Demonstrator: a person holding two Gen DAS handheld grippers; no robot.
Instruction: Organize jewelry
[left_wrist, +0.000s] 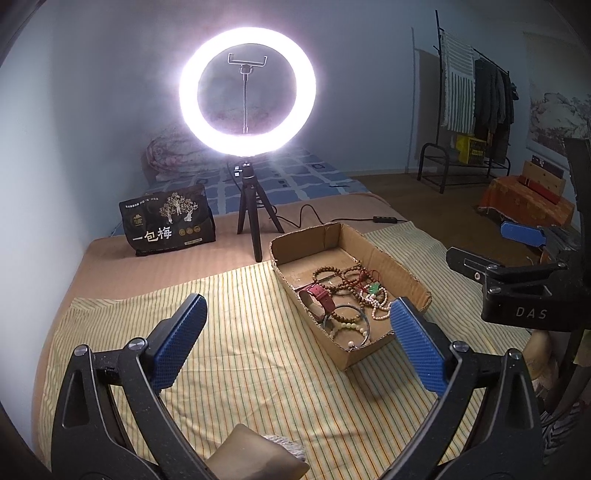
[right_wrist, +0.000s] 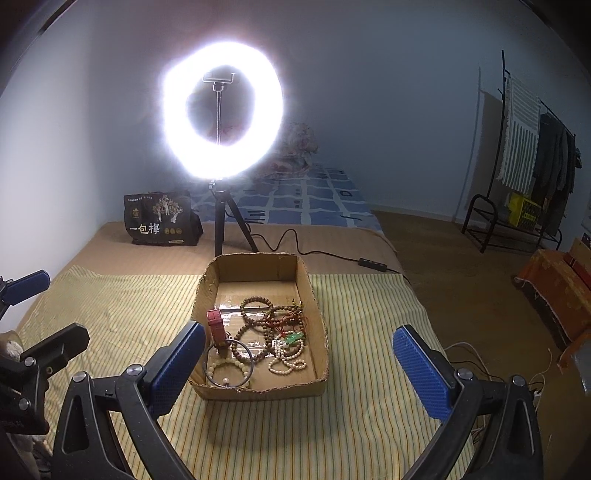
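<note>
A shallow cardboard box (left_wrist: 388, 266) sits on a striped cloth (left_wrist: 240, 350) and holds a heap of jewelry. In it are a red watch strap (left_wrist: 321, 297), brown wooden bead bracelets (left_wrist: 332, 275), a white bead string (left_wrist: 380, 310), a green pendant (left_wrist: 373, 290) and a thin metal bangle (left_wrist: 347, 321). My left gripper (left_wrist: 295, 314) hovers open just left of the box's near corner, with nothing held. In the right wrist view the box (right_wrist: 258, 266) lies straight ahead, with the red strap (right_wrist: 218, 326) and the bangle (right_wrist: 231, 363) nearest. My right gripper (right_wrist: 300, 334) stands wide open above the box's near end, empty.
A lit ring light (left_wrist: 247, 92) on a small tripod stands behind the box, its cable and switch (right_wrist: 371, 264) trailing right. A black printed bag (left_wrist: 168, 225) rests at the back left. A clothes rack (left_wrist: 476, 103) stands far right. A tan cushion (left_wrist: 255, 450) lies under the left gripper.
</note>
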